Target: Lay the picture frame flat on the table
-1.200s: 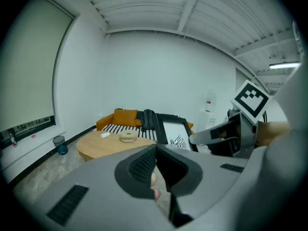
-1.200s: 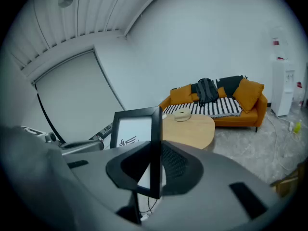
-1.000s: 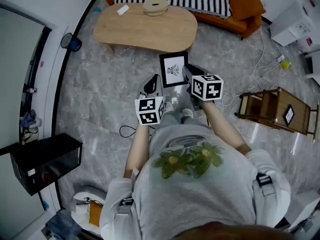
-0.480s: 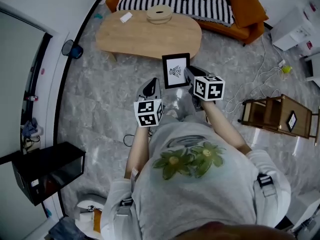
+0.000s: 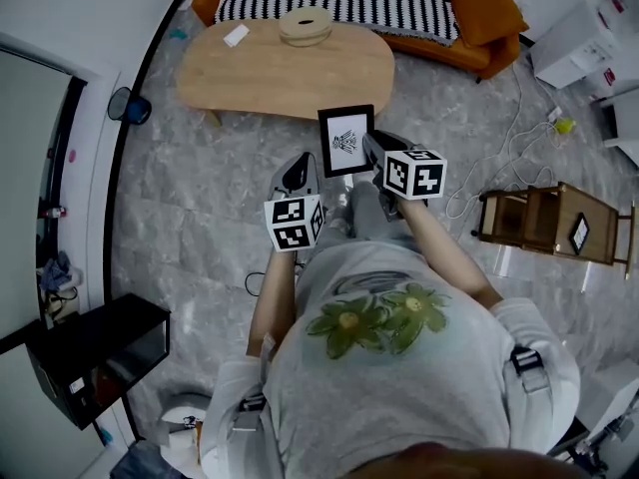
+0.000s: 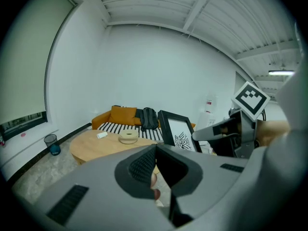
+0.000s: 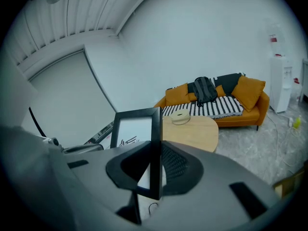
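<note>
Closer to the table, picture frame

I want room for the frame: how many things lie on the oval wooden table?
2: a round beige reel near the oval wooden table's far edge, and a small white flat object left of it in the head view. Nothing seems hidden.

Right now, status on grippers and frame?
Right gripper clamped on picture frame, upright, short of table. Left gripper shut, empty. Table near side bare; spool at far edge.
</note>
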Demonstrator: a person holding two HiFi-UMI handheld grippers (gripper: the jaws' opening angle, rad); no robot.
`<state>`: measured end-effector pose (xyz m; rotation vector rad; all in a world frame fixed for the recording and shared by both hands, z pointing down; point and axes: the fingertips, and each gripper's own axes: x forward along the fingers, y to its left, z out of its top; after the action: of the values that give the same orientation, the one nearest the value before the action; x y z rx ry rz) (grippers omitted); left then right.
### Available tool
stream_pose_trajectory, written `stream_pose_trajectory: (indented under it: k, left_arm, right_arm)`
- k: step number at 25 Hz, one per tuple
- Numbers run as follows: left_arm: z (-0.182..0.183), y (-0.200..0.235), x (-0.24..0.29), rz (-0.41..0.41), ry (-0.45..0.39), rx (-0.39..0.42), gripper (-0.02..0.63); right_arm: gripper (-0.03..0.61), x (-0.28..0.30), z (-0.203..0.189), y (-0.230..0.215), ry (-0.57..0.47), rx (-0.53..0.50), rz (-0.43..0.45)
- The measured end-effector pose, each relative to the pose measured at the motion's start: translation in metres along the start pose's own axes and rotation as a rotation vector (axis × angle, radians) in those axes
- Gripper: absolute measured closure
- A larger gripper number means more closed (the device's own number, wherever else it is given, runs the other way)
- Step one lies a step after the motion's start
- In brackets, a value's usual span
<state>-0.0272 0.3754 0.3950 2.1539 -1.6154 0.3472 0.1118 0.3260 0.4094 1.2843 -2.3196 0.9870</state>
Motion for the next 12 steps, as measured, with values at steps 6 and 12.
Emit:
stream_pose_trajectory:
  k: [6, 12]
  left_arm:
    - [0.009, 0.013, 0.033, 0.013, 0.014, 0.001, 0.598]
    - [0.039, 0.028, 0.078, 0.030, 0.015, -0.005, 0.598]
  right_arm:
    - [0.505, 0.029, 0.022, -0.024, 0.008, 0.018, -0.008]
    - [0.506, 0.060, 0.057, -0.049, 0.027, 0.018, -0.001]
